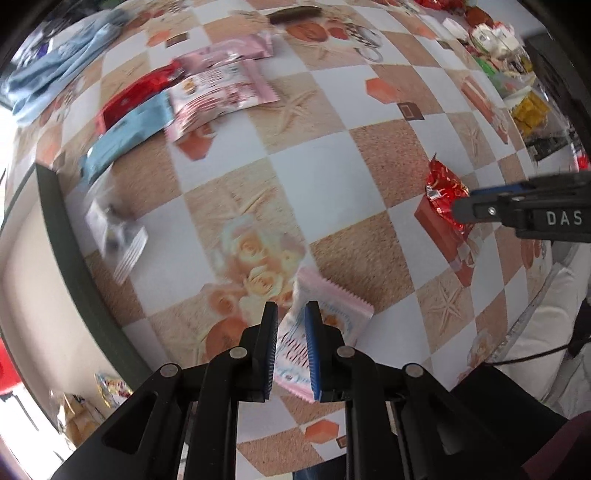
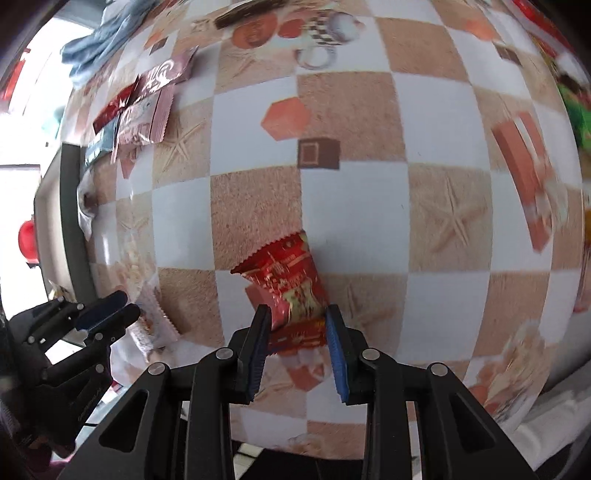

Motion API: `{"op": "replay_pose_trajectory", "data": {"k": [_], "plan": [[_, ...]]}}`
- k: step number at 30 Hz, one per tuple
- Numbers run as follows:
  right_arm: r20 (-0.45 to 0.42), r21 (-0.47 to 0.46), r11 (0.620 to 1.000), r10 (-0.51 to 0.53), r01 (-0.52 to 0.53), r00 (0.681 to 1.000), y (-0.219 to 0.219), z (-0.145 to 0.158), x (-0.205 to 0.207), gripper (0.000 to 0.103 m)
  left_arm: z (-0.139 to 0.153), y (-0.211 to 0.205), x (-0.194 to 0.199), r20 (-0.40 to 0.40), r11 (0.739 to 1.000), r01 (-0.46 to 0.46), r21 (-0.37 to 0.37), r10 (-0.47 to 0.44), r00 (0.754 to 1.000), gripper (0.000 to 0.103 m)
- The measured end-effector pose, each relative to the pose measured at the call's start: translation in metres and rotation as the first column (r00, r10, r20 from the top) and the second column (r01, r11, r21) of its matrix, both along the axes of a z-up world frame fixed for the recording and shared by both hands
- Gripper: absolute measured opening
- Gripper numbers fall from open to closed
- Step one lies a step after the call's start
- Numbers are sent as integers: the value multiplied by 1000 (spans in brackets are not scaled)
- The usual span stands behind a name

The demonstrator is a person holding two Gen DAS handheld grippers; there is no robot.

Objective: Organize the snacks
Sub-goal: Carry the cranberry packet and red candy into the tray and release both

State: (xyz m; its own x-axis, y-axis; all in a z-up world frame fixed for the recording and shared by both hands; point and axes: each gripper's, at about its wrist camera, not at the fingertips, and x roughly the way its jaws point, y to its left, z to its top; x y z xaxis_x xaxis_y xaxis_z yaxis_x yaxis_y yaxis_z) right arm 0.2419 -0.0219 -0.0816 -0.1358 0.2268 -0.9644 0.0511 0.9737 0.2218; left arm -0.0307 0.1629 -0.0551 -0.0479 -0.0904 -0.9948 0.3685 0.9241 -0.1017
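Note:
My left gripper (image 1: 291, 314) is shut on a pink and white snack packet (image 1: 332, 314) and holds it above the checkered tablecloth. It also shows in the right wrist view (image 2: 122, 308), low on the left. My right gripper (image 2: 297, 314) is shut on a red and gold snack packet (image 2: 291, 280) and holds it over the table. That packet shows in the left wrist view (image 1: 443, 188) at the right, with the right gripper (image 1: 465, 203) on it. Pink, red and blue packets (image 1: 207, 88) lie together at the far left.
A clear packet (image 1: 110, 225) lies near the table's left edge (image 1: 70, 229). A blue cloth (image 1: 62, 62) sits at the far left corner. A dark bar (image 1: 295, 14) lies at the far edge. Mixed snacks (image 1: 517, 85) crowd the far right.

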Motion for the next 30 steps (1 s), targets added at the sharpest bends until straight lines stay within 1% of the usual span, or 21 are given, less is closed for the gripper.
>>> {"op": "replay_pose_trajectory", "data": {"k": [1, 3, 5, 6, 7, 8, 9, 10, 11, 12, 13, 15, 16, 19, 20, 21, 22, 24, 27, 28, 30], "plan": [[-3, 7, 1000, -12, 12, 1000, -10, -3, -1, 32, 0, 8, 0, -1, 1000, -9, -4, 9, 1000, 16], [-6, 14, 1000, -26, 26, 1000, -15, -4, -7, 32, 1, 23, 2, -4, 1000, -27, -11, 27, 1000, 15], [-9, 12, 1000, -28, 29, 1000, -11, -2, -14, 32, 2, 36, 3, -10, 999, -36, -24, 36, 999, 15], [-11, 12, 1000, -26, 26, 1000, -26, -13, -6, 32, 2, 40, 4, -13, 999, -33, -34, 32, 999, 15], [-12, 11, 1000, -26, 27, 1000, -26, -13, -7, 32, 6, 41, 3, -8, 999, -23, -38, 22, 1000, 15], [-12, 11, 1000, -28, 28, 1000, -23, -13, -8, 32, 9, 43, 2, 26, 1000, 6, -15, -6, 1000, 20], [-12, 11, 1000, -29, 29, 1000, -34, -4, -16, 32, 16, 38, -3, 48, 999, 41, -2, -40, 998, 40], [-13, 13, 999, -29, 30, 999, -36, -10, -9, 32, 20, 35, -7, 73, 997, 82, 8, -82, 994, 55], [-13, 13, 1000, -28, 28, 1000, -35, -9, -10, 32, 23, 34, -10, 109, 991, 131, 24, -133, 985, 86], [-12, 12, 1000, -23, 23, 1000, -34, -9, -11, 32, 25, 33, -14, 142, 983, 179, 48, -184, 973, 94], [-11, 11, 1000, -18, 18, 1000, -34, -10, -11, 32, 24, 32, -19, 159, 967, 244, 68, -252, 955, 94], [-8, 13, 1000, -10, 10, 1000, -33, -11, -10, 32, 16, 31, -24, 131, 946, 311, 88, -321, 938, 94], [-7, 15, 1000, -7, 7, 1000, -35, -9, -10, 32, 9, 34, -25, 116, 939, 329, 103, -340, 933, 94], [15, -33, 999, 27, -26, 1000, -30, -9, -5, 34, -2, 43, -23, 96, 936, 328, 125, -341, 935, 94], [19, -49, 998, 40, -39, 999, -28, -9, -3, 39, -5, 44, -24, 94, 939, 320, 129, -333, 938, 94], [22, -64, 997, 52, -50, 998, -26, -10, 0, 68, -7, 51, -22, 91, 943, 305, 134, -318, 944, 94], [33, -76, 995, 64, -62, 997, -24, -11, 3, 87, -8, 49, -21, 88, 945, 299, 134, -311, 946, 94], [52, -89, 992, 89, -85, 995, -21, -11, 9, 87, -13, 59, -18, 81, 950, 279, 143, -292, 953, 94], [25, -107, 987, 127, -124, 992, -13, -22, 15, 87, -20, 68, -12, 60, 952, 258, 164, -271, 961, 93], [13, -116, 984, 140, -138, 990, -9, -28, 17, 85, -22, 65, -14, 52, 953, 254, 168, -265, 963, 93], [-13, -124, 981, 147, -148, 989, -6, -36, 18, 74, -25, 74, -12, 49, 963, 225, 149, -235, 971, 90]]}}
